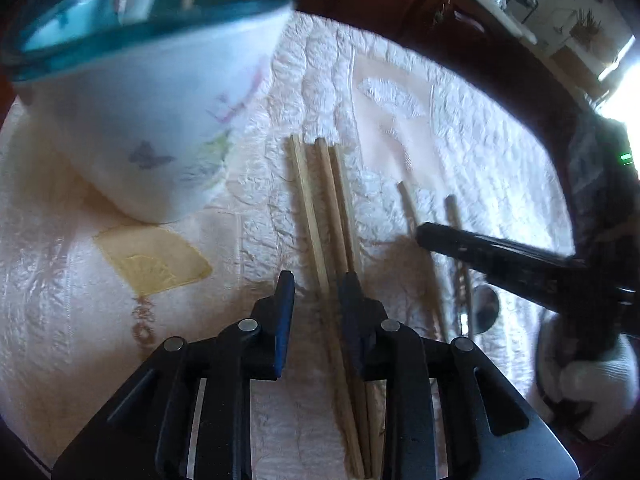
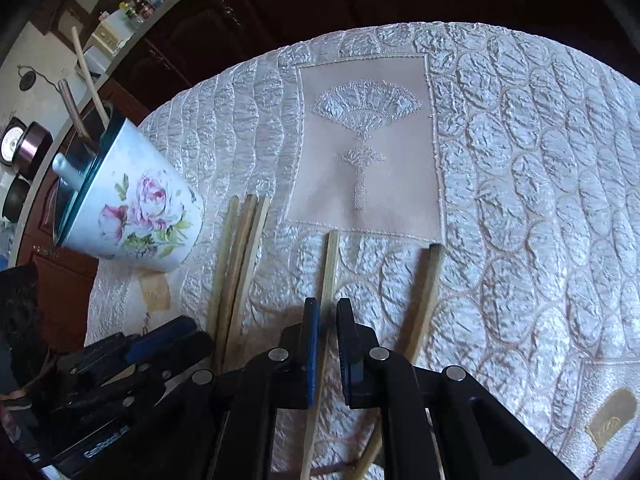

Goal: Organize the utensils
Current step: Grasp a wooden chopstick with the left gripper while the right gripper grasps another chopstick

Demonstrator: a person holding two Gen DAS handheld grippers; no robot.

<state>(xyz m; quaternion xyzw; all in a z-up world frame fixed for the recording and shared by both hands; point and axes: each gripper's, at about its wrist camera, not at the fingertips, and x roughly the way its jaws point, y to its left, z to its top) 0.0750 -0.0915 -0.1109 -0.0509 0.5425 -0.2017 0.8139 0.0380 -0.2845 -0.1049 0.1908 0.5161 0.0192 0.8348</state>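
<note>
Three pale wooden chopsticks (image 1: 320, 208) (image 2: 240, 260) lie side by side on the quilted cloth. My left gripper (image 1: 318, 276) (image 2: 160, 340) straddles them, open, with a gap beside its left pad (image 1: 285, 312). My right gripper (image 2: 328, 302) (image 1: 424, 234) is shut on a single pale chopstick (image 2: 330, 268) (image 1: 407, 204) that runs between its pads. A darker-tipped chopstick (image 2: 430, 280) (image 1: 454, 220) lies just right of it. A white flowered cup (image 1: 152, 120) (image 2: 148, 216) with a teal rim stands to the left and holds several utensils.
A white quilted tablecloth (image 2: 520, 160) with a fan-embroidered panel (image 2: 364, 140) covers the table. Dark wooden cabinets (image 2: 240, 12) stand behind its far edge. A shiny rounded metal piece (image 1: 486, 308) lies near the right chopsticks. A white-gloved hand (image 1: 592, 380) holds the right gripper.
</note>
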